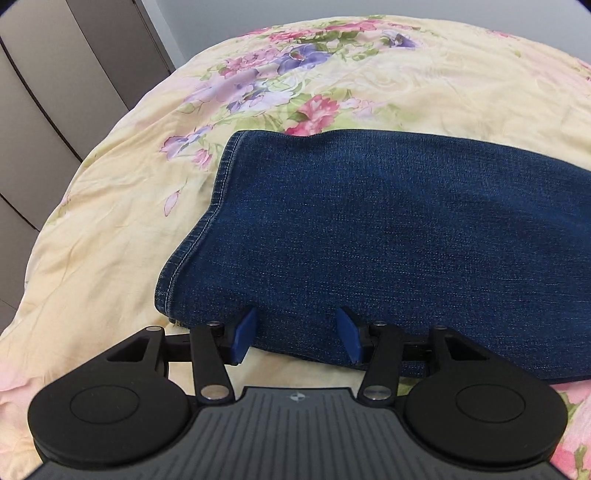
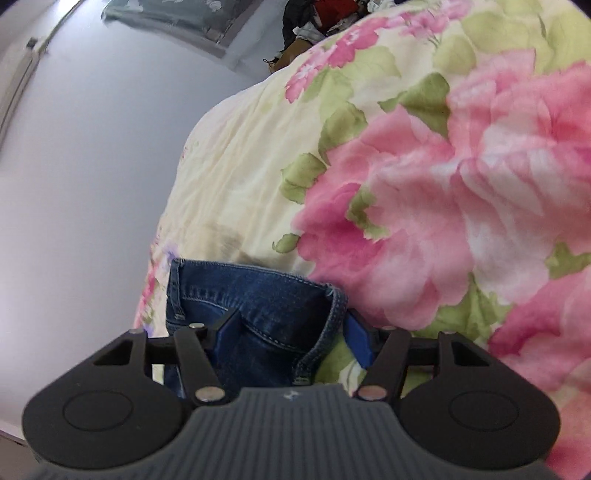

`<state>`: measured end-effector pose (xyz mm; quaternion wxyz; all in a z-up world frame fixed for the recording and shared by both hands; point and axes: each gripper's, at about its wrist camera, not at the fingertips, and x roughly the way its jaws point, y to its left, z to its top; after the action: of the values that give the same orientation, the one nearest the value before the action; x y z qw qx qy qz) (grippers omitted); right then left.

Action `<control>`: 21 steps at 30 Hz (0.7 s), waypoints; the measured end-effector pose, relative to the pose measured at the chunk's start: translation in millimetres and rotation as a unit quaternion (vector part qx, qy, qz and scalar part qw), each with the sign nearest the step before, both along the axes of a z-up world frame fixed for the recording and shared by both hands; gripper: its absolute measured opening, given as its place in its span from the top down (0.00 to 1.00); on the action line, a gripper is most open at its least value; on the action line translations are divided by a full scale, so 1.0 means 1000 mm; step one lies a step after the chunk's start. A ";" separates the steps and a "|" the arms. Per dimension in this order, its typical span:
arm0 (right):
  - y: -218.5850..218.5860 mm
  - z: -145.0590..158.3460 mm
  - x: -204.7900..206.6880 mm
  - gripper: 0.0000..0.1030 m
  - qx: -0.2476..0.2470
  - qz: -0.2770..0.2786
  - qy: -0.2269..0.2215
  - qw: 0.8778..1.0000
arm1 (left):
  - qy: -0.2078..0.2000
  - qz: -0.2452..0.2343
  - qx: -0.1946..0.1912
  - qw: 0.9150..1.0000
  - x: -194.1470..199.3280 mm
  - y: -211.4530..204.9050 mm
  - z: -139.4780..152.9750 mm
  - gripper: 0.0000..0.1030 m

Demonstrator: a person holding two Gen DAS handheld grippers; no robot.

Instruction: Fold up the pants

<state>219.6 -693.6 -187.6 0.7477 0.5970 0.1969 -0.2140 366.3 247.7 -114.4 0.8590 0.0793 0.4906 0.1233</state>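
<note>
Across the bed I see the floral quilt (image 1: pixel 110 206), cream with pink and purple blooms, and the jeans (image 1: pixel 369 229) lie flat on it, dark denim with the stitched hem toward the left of my left view. Beyond the quilt's far edge stand grey cabinet doors (image 1: pixel 44 92) and a pale wall. Nothing rests on top of the denim in that view.

My left gripper (image 1: pixel 297 332) hangs over the near edge of the jeans with its blue pads (image 1: pixel 245 330) spread apart; the fabric runs under and between them, but neither pad presses on it that I can see.

From the right view the picture is rolled and somewhat blurred. My right gripper (image 2: pixel 290 336) has its pads spread too, and the waistband end of the jeans (image 2: pixel 258 306), with pocket stitching and a belt loop, sits between them. The left pad lies against the denim; the right pad (image 2: pixel 358 341) stands just beside the curled waistband edge, with quilt showing below it. I cannot see a pinch there.

A big pink flower on the quilt (image 2: pixel 461 192) fills the right of that view. Past the quilt are a pale wall (image 2: pixel 92 166) and a heap of clothes (image 2: pixel 325 18), too blurred to sort out.
</note>
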 end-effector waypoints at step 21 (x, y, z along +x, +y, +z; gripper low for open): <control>0.016 0.080 0.078 0.63 -0.361 0.171 0.235 0.886 | 0.009 -0.021 0.023 0.999 0.003 -0.008 -0.007 0.43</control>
<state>297.1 -677.8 -107.3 0.8682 0.1747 0.3755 -0.2732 369.7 239.4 -121.6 0.8550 0.1106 0.4932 0.1159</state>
